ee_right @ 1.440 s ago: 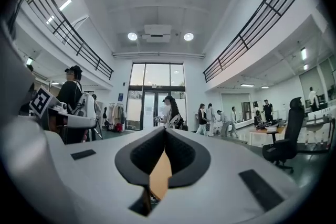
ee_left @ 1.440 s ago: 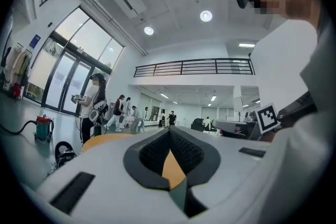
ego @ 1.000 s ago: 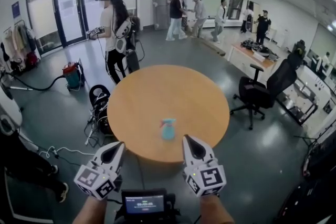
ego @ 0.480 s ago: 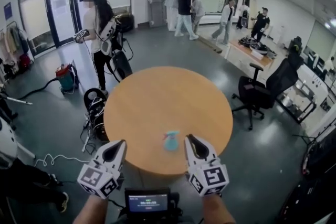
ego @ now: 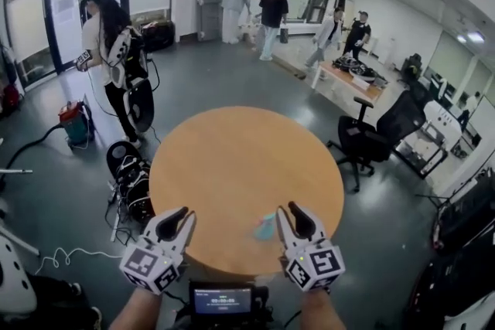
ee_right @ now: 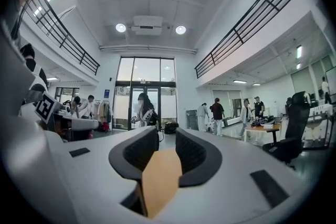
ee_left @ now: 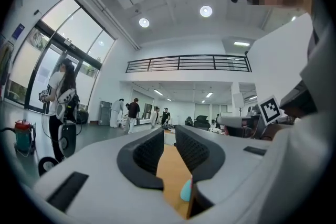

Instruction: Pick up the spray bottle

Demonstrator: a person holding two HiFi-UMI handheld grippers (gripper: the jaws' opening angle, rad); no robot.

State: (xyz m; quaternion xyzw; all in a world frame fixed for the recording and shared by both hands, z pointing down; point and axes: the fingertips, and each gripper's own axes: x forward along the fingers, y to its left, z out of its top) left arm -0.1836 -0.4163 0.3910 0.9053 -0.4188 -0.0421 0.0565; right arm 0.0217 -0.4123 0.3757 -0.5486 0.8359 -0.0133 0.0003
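Now we have stepped up to the table, and both sets of jaws have just been opening: left gripper and right gripper stand partly apart, empty. The spray bottle sits at the table's five o'clock, just beside the right gripper, so the grasp looks near

spray bottle: a blurry blue shape. Its right side hides behind the right gripper, whose jaws have just been opening with nothing between them.
desk: the near edge, at 6 o'clock, is partly covered.
small screen: the words are too tiny to read.
arms: cut off at the bottom edge.
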